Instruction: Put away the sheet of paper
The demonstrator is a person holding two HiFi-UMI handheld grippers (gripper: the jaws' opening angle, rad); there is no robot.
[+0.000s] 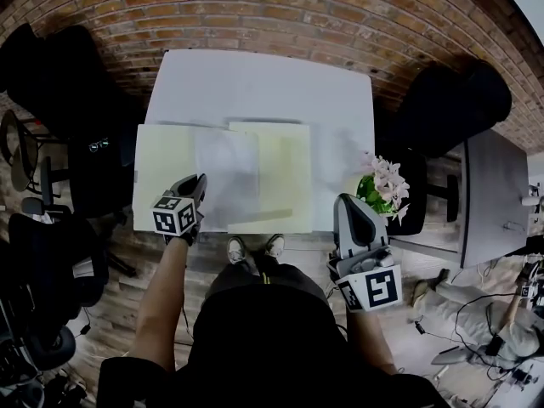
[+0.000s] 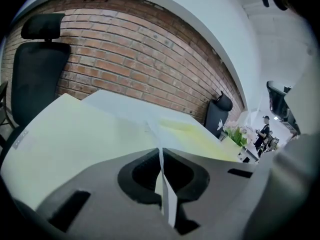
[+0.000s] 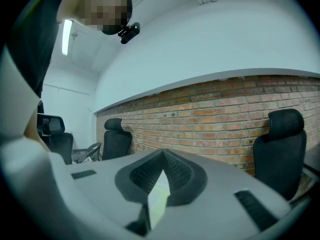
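Observation:
A pale yellow folder (image 1: 285,177) lies open on the white table (image 1: 255,83). A white sheet of paper (image 1: 228,172) rests across its middle. My left gripper (image 1: 201,182) is at the folder's near left part, shut on the sheet's near edge. In the left gripper view the thin sheet (image 2: 168,194) stands pinched between the jaws of my left gripper (image 2: 161,151), with the folder (image 2: 75,139) spreading beyond. My right gripper (image 1: 347,200) hovers off the table's near right corner, jaws together, nothing gripped. In its own view my right gripper (image 3: 162,155) points at the brick wall.
A pot of pink flowers (image 1: 382,185) stands at the table's right near corner, close to my right gripper. Black office chairs (image 1: 68,83) (image 1: 450,109) flank the table. A grey desk (image 1: 493,194) lies to the right. Brick wall behind.

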